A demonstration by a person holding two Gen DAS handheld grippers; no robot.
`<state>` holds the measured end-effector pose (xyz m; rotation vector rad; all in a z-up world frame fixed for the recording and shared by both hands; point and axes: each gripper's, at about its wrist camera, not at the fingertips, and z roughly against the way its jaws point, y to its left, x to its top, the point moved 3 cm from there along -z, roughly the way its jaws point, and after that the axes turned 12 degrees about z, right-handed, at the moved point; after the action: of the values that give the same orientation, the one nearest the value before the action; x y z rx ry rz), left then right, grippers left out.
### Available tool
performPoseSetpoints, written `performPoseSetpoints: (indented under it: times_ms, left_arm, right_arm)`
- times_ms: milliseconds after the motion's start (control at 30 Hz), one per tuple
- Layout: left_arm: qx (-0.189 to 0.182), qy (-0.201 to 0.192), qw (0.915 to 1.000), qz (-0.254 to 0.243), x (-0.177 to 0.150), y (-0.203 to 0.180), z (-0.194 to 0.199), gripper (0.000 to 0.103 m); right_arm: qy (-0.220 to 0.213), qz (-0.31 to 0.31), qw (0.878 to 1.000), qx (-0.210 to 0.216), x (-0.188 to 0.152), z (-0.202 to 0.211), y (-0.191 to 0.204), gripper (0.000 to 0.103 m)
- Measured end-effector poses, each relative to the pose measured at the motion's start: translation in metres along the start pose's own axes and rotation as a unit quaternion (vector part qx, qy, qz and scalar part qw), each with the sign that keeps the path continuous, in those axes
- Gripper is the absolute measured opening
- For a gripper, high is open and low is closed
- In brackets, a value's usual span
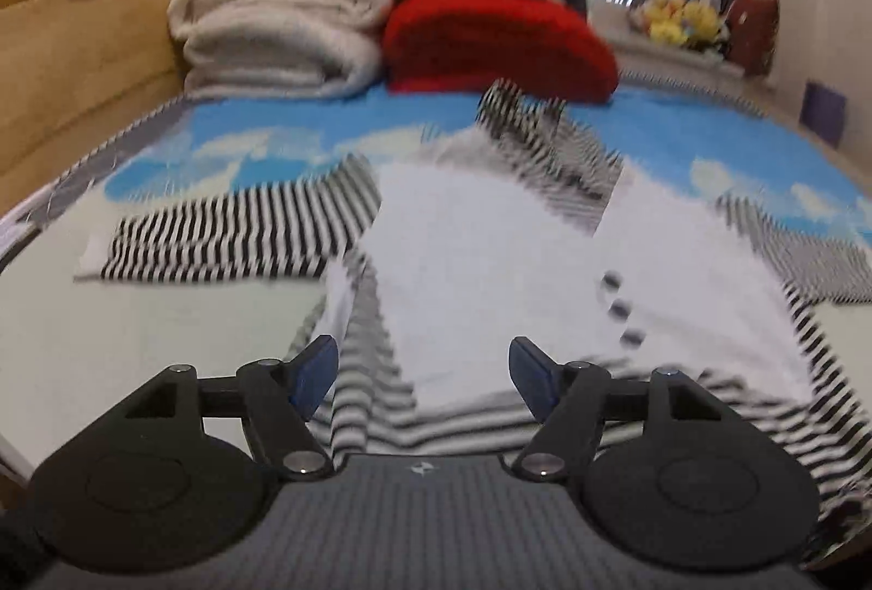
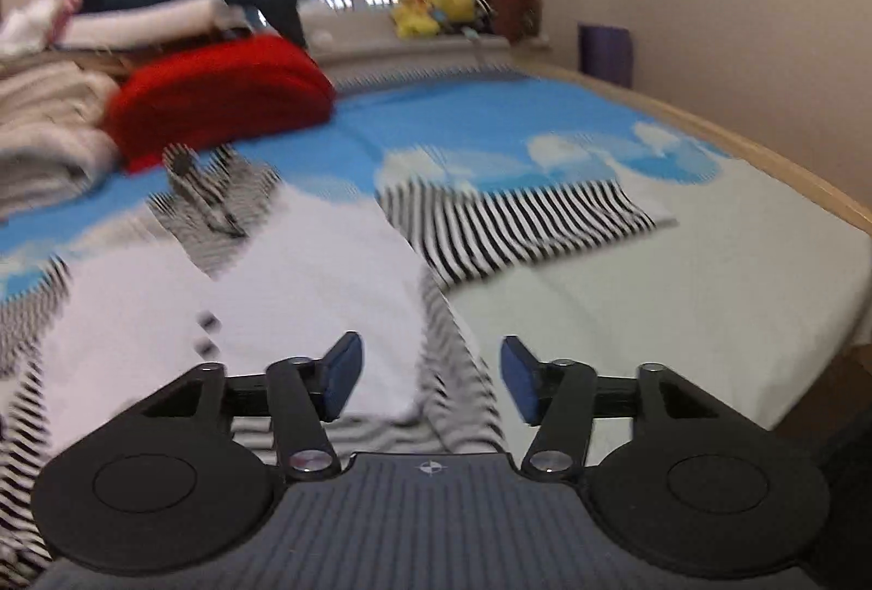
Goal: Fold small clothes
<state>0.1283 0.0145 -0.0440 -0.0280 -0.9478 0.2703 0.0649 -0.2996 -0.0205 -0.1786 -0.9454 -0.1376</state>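
Note:
A small white garment [image 1: 490,263] with black-and-white striped sleeves and hem lies spread flat on the bed, its buttons facing up. Its left sleeve [image 1: 229,236] stretches out to the left; in the right wrist view the other sleeve [image 2: 523,219] stretches out to the right of the white body [image 2: 305,274]. My left gripper [image 1: 424,372] hangs open just above the garment's lower left part, nothing between its blue pads. My right gripper [image 2: 430,380] hangs open above the lower right part, where a striped fold [image 2: 458,372] runs between the fingers without touching them.
The bed cover [image 1: 681,138] is blue with white clouds. A stack of cream blankets [image 1: 272,29] and a red blanket [image 1: 490,40] sit at the far end. A wooden bed frame [image 1: 71,50] runs along the left, a wall [image 2: 736,45] along the right. Toys [image 2: 430,10] sit on the windowsill.

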Motion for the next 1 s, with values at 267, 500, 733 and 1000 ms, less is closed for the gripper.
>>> performPoseSetpoints:
  times_ms: [267, 500, 733, 1000]
  left_arm:
    - [-0.002, -0.087, 0.9962, -0.006, 0.060, -0.018, 0.025, 0.083]
    - [-0.006, -0.097, 0.9951, -0.020, 0.112, -0.021, -0.003, 0.083]
    - [-0.028, -0.066, 0.9955, -0.061, 0.143, 0.004, -0.067, 0.083]
    - [0.032, 0.079, 0.9958, 0.031, 0.131, 0.103, -0.170, 0.040]
  right_arm:
    - [-0.093, 0.019, 0.993, 0.070, 0.080, 0.010, -0.017, 0.086]
    - [-0.096, 0.086, 0.982, 0.136, 0.110, -0.036, -0.013, 0.086]
    - [-0.051, 0.085, 0.990, 0.096, 0.093, -0.084, -0.003, 0.084]
    - [-0.052, 0.123, 0.988, 0.076, 0.093, -0.103, 0.021, 0.083]
